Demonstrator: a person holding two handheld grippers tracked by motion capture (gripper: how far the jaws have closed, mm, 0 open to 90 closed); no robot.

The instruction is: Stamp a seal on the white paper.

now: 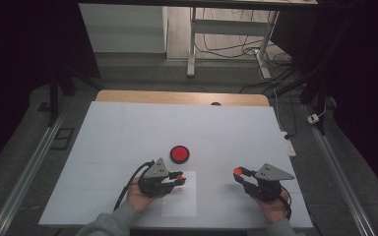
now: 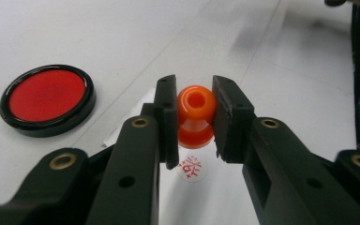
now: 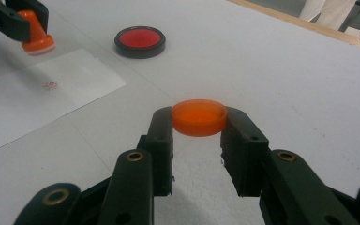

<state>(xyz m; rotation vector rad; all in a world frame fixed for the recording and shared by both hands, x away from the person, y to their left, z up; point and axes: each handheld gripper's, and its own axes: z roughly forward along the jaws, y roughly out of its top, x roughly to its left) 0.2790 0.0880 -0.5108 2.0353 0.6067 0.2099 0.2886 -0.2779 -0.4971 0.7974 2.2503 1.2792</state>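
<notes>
Two orange parts are in hand, one per gripper, and the likely next move turns on bringing them together.

High view: the left gripper (image 1: 177,180) sits low in the frame just left of centre, its fingers closed on an orange stamp (image 1: 180,177) above a white sheet of paper (image 1: 179,199). The right gripper (image 1: 240,175) is at lower right, well apart, with an orange cap (image 1: 236,171) pinched at its tips. A red ink pad (image 1: 179,154) lies on the table (image 1: 128,132) just above the left gripper.

Left gripper view: the fingers (image 2: 168,117) clamp the stamp's knob (image 2: 196,116) at frame centre, its long axis running up towards the camera, its face down. Directly beneath it, apart from the face, a red imprint (image 2: 191,168) shows on the paper. The ink pad (image 2: 47,99) is at the left edge.

Right gripper view: the fingers (image 3: 161,140) hold the cap (image 3: 199,117) flat by its rim at frame centre, narrow around it. The stamp (image 3: 34,33) hangs at upper left, above the paper (image 3: 37,93). I judge the cap must travel up and left and meet the stamp's face from below.
</notes>
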